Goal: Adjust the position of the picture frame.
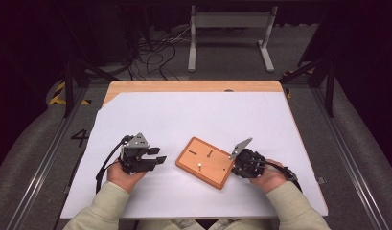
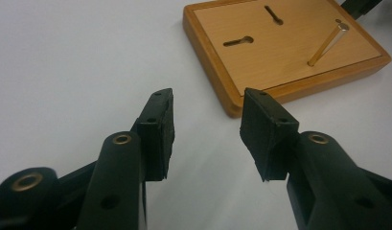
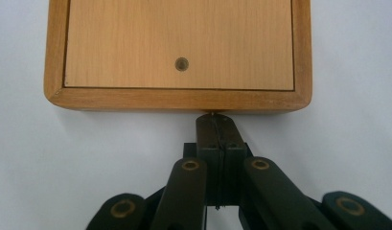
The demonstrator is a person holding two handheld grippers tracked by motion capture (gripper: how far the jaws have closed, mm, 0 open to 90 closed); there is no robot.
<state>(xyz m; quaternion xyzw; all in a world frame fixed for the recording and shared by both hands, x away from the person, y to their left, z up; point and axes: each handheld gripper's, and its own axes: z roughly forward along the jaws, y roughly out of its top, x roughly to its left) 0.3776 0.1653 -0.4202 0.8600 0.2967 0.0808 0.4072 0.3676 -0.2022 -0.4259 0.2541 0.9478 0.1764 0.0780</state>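
A rectangular wooden board point(image 1: 205, 162) lies turned at an angle on the white sheet, between both grippers. It has two dark keyhole slots point(image 2: 238, 41) and one thin brass peg point(image 2: 328, 45) standing up from it; the peg point(image 1: 199, 166) sits near the board's near side. My left gripper point(image 1: 161, 159) rests left of the board, open, with nothing between its jaws point(image 2: 208, 120), which point at the board's corner. My right gripper point(image 3: 216, 120) is shut, its tips touching the board's edge point(image 3: 179, 98). A small round hole point(image 3: 182, 63) shows in the board just beyond them.
The white sheet point(image 1: 184, 115) covers most of a wooden table, whose bare edge point(image 1: 193, 86) shows at the back. Beyond the table stand a grey desk frame point(image 1: 230, 28) and loose cables point(image 1: 155, 52) on the floor.
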